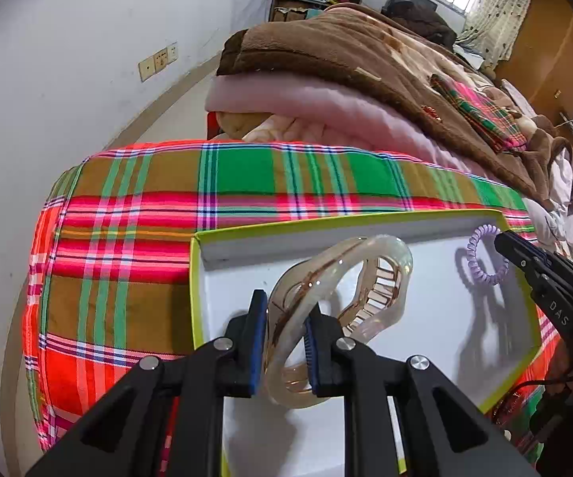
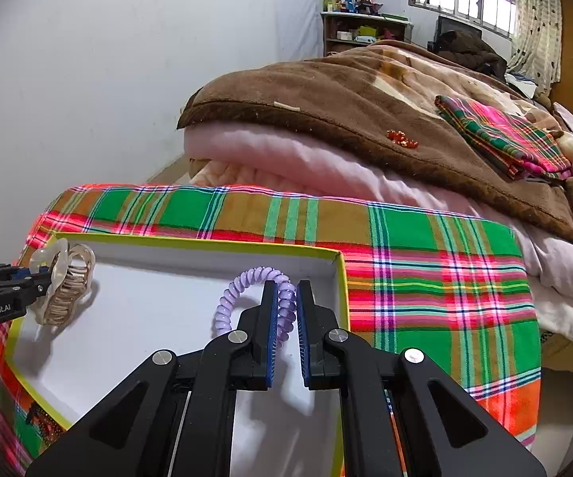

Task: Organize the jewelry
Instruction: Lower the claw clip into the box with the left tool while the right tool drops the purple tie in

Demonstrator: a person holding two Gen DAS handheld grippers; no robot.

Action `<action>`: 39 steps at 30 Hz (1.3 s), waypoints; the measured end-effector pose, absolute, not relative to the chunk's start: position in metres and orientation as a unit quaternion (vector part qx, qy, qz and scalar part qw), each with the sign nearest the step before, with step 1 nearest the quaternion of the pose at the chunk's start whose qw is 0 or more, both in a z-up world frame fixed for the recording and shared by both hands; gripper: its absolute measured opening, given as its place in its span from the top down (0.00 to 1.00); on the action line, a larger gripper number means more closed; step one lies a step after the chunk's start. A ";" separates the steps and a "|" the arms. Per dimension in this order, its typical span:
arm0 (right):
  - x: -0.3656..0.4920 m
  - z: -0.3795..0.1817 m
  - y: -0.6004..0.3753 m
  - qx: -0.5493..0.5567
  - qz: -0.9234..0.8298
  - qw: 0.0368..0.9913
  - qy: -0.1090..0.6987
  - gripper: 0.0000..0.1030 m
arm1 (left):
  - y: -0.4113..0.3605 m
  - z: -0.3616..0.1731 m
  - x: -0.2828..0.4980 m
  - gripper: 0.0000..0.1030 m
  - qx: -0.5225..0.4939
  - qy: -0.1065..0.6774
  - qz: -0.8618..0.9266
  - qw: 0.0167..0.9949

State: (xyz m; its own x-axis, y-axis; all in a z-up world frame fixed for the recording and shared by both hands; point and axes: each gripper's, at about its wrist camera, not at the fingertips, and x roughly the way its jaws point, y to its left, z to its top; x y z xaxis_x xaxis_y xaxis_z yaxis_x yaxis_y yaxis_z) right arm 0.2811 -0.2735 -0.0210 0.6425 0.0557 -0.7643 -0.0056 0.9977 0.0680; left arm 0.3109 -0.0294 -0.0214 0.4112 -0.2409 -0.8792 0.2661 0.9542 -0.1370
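A shallow white box with a yellow-green rim (image 1: pixel 350 220) (image 2: pixel 206 241) lies on the plaid bedcover. My left gripper (image 1: pixel 286 310) is shut on a translucent beige hair claw clip (image 1: pixel 350 274), holding it above the box's left half; the clip (image 2: pixel 67 282) and the left gripper (image 2: pixel 41 276) also show at the left of the right wrist view. My right gripper (image 2: pixel 286 298) is shut on a lilac spiral hair tie (image 2: pixel 246 282), held over the box's right part. In the left wrist view the tie (image 1: pixel 481 254) hangs from the right gripper (image 1: pixel 503 240).
The plaid cloth (image 1: pixel 135 246) (image 2: pixel 425 286) covers the near end of the bed. Behind it lie a pink quilt (image 2: pixel 306 159) and a brown blanket (image 2: pixel 346 91) bearing a folded plaid cloth (image 2: pixel 505 135) and a small red-orange ornament (image 2: pixel 401 137). A white wall stands left.
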 end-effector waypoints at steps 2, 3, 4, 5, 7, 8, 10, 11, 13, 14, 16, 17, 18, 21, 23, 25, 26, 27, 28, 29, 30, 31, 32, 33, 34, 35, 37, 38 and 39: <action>0.282 -0.023 -0.271 0.022 0.017 0.905 0.424 0.91 | -0.030 -0.023 0.311 0.82 0.012 0.522 -0.150 0.839; 0.283 -0.025 -0.270 0.019 0.017 0.904 0.426 0.91 | -0.031 -0.023 0.312 0.82 0.012 0.524 -0.149 0.839; 0.285 -0.026 -0.270 0.018 0.016 0.903 0.428 0.91 | -0.031 -0.024 0.313 0.82 0.012 0.524 -0.148 0.838; 0.286 -0.028 -0.270 0.017 0.016 0.903 0.430 0.91 | -0.030 -0.026 0.313 0.82 0.012 0.526 -0.146 0.838; 0.288 -0.030 -0.271 0.017 0.015 0.902 0.431 0.91 | -0.030 -0.028 0.313 0.82 0.011 0.527 -0.146 0.837; 0.288 -0.030 -0.271 0.017 0.015 0.902 0.431 0.91 | -0.029 -0.028 0.313 0.82 0.009 0.526 -0.148 0.837; 0.290 -0.031 -0.271 0.016 0.015 0.901 0.433 0.91 | -0.029 -0.028 0.315 0.81 0.005 0.526 -0.148 0.837; 0.290 -0.032 -0.272 0.017 0.014 0.901 0.434 0.91 | -0.027 -0.028 0.316 0.79 0.002 0.527 -0.145 0.837; 0.292 -0.034 -0.273 0.020 0.011 0.899 0.437 0.91 | -0.026 -0.029 0.316 0.74 0.006 0.524 -0.142 0.840; 0.292 -0.034 -0.273 0.020 0.011 0.899 0.437 0.91 | -0.027 -0.028 0.316 0.72 0.006 0.523 -0.142 0.841; 0.293 -0.035 -0.273 0.021 0.011 0.899 0.437 0.89 | -0.028 -0.026 0.316 0.69 0.009 0.522 -0.142 0.841; 0.294 -0.035 -0.274 0.021 0.009 0.899 0.437 0.89 | -0.028 -0.026 0.315 0.68 0.009 0.521 -0.143 0.841; 0.294 -0.035 -0.274 0.022 0.009 0.899 0.437 0.89 | -0.028 -0.026 0.316 0.68 0.009 0.522 -0.143 0.841; 0.295 -0.035 -0.274 0.022 0.008 0.899 0.437 0.88 | -0.027 -0.025 0.316 0.67 0.009 0.522 -0.142 0.841; 0.294 -0.035 -0.273 0.021 0.008 0.900 0.436 0.87 | -0.028 -0.024 0.316 0.63 0.015 0.520 -0.138 0.843; 0.294 -0.034 -0.274 0.021 0.008 0.901 0.434 0.85 | -0.027 -0.022 0.316 0.59 0.010 0.520 -0.139 0.843; 0.294 -0.033 -0.274 0.022 0.006 0.901 0.433 0.84 | -0.026 -0.021 0.316 0.57 0.005 0.519 -0.143 0.843; 0.293 -0.032 -0.274 0.023 0.006 0.902 0.431 0.83 | -0.026 -0.020 0.316 0.56 0.002 0.518 -0.144 0.843; 0.292 -0.031 -0.274 0.024 0.008 0.903 0.429 0.82 | -0.026 -0.018 0.314 0.54 0.001 0.516 -0.146 0.844; 0.291 -0.030 -0.274 0.024 0.010 0.904 0.427 0.80 | -0.026 -0.016 0.313 0.51 0.001 0.513 -0.148 0.846; 0.290 -0.029 -0.273 0.023 0.010 0.905 0.426 0.75 | -0.027 -0.015 0.313 0.50 0.000 0.511 -0.149 0.847; 0.289 -0.028 -0.273 0.022 0.012 0.906 0.423 0.72 | -0.026 -0.013 0.311 0.48 -0.001 0.508 -0.151 0.848; 0.286 -0.025 -0.272 0.022 0.015 0.908 0.418 0.67 | -0.026 -0.010 0.310 0.48 -0.003 0.505 -0.151 0.850; 0.286 -0.025 -0.272 0.022 0.015 0.908 0.418 0.65 | -0.025 -0.008 0.308 0.48 -0.006 0.503 -0.152 0.851; 0.283 -0.023 -0.271 0.024 0.019 0.910 0.414 0.65 | -0.024 -0.006 0.306 0.48 -0.010 0.500 -0.156 0.852; 0.281 -0.021 -0.271 0.025 0.021 0.911 0.411 0.65 | -0.023 -0.004 0.304 0.48 -0.015 0.498 -0.160 0.852; 0.274 -0.015 -0.270 0.026 0.023 0.914 0.403 0.65 | -0.022 0.002 0.296 0.47 -0.018 0.491 -0.166 0.855; 0.270 -0.011 -0.270 0.026 0.026 0.916 0.398 0.65 | -0.022 0.006 0.291 0.47 -0.016 0.486 -0.170 0.857; 0.267 -0.009 -0.270 0.026 0.027 0.918 0.394 0.65 | -0.022 0.010 0.288 0.47 -0.015 0.481 -0.172 0.859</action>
